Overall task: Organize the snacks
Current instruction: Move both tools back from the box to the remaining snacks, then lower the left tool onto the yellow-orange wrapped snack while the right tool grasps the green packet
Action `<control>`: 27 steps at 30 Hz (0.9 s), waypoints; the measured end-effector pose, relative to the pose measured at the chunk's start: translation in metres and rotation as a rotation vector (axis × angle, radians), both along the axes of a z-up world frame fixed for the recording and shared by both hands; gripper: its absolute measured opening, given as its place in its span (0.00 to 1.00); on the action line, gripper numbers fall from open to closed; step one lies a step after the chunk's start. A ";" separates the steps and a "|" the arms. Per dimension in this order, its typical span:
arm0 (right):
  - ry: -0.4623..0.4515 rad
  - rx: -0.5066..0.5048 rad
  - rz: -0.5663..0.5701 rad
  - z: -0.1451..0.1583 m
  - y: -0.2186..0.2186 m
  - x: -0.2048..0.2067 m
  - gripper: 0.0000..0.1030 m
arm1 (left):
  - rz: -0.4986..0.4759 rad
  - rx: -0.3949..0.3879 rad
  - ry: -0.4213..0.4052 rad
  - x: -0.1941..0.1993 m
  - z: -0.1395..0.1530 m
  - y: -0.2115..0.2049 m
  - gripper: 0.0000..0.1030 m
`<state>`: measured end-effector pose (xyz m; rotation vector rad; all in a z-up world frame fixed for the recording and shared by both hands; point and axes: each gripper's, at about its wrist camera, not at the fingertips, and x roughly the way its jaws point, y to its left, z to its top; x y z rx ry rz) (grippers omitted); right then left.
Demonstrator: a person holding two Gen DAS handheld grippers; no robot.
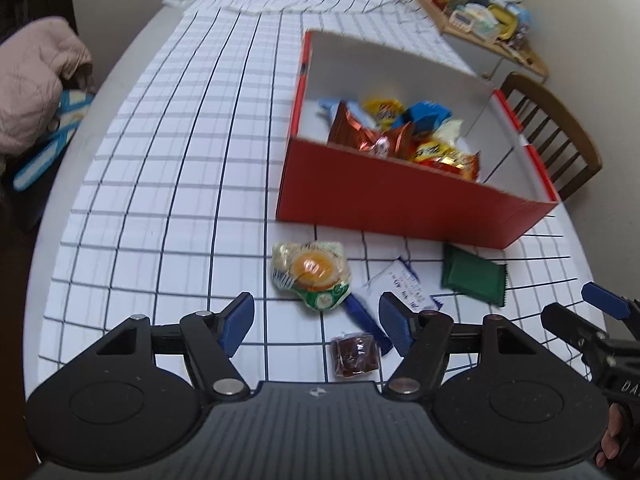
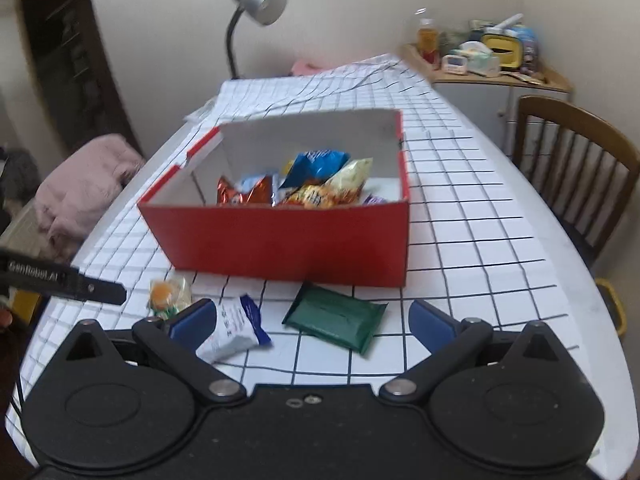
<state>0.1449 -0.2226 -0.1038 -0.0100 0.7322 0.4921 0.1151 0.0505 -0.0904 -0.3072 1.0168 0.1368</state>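
Left wrist view: both the left hand-held gripper [image 1: 316, 322] and right hand-held gripper [image 2: 312, 320] gape, holding nothing.

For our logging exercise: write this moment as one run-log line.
left gripper: open, empty | right gripper: open, empty | red box: holds snacks | green packet, white-blue packet, jelly cup, brown candy: on table

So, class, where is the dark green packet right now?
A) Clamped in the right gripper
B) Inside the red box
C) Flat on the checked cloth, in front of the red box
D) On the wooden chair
C: the dark green packet lies flat on the checked cloth in front of the red box, ahead of the open right gripper.
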 end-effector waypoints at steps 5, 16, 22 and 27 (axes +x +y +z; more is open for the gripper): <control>-0.005 -0.081 0.086 -0.018 0.005 0.017 1.00 | 0.035 -0.005 0.042 0.013 -0.016 0.004 0.66; 0.026 -0.201 0.290 -0.050 0.025 0.062 0.94 | 0.107 -0.029 0.121 0.049 -0.044 0.010 0.66; 0.067 -0.268 0.451 -0.061 0.036 0.078 0.86 | 0.116 -0.053 0.142 0.062 -0.052 0.013 0.66; 0.106 -0.271 0.502 -0.069 0.037 0.088 0.79 | 0.151 -0.092 0.161 0.072 -0.059 0.020 0.66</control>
